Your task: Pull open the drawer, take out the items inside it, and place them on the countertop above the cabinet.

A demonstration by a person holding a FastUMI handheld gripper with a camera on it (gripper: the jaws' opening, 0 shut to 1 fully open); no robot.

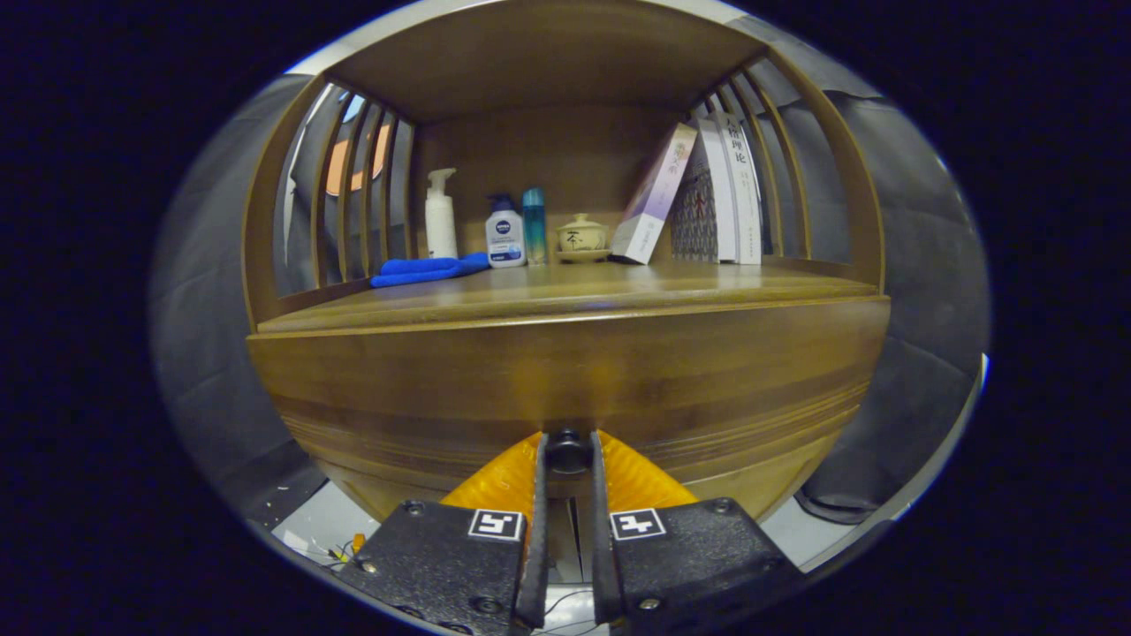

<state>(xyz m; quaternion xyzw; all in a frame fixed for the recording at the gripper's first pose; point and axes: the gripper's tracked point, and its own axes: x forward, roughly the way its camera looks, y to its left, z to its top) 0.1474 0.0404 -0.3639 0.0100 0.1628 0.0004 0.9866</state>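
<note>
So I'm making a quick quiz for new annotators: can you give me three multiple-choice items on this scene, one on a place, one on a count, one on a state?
1. The blue cloth lies:
A. by the pump bottle
B. against the books
C. on the floor

2. Bottles standing on the countertop:
A. one
B. three
C. five

3. The tool is:
A. wide open, clear of the cabinet
B. closed on the drawer knob
C. holding the cloth

A: the cloth lies below the pump bottle.
B: three bottles stand in a row.
B: both fingers flank and press the knob.
</note>
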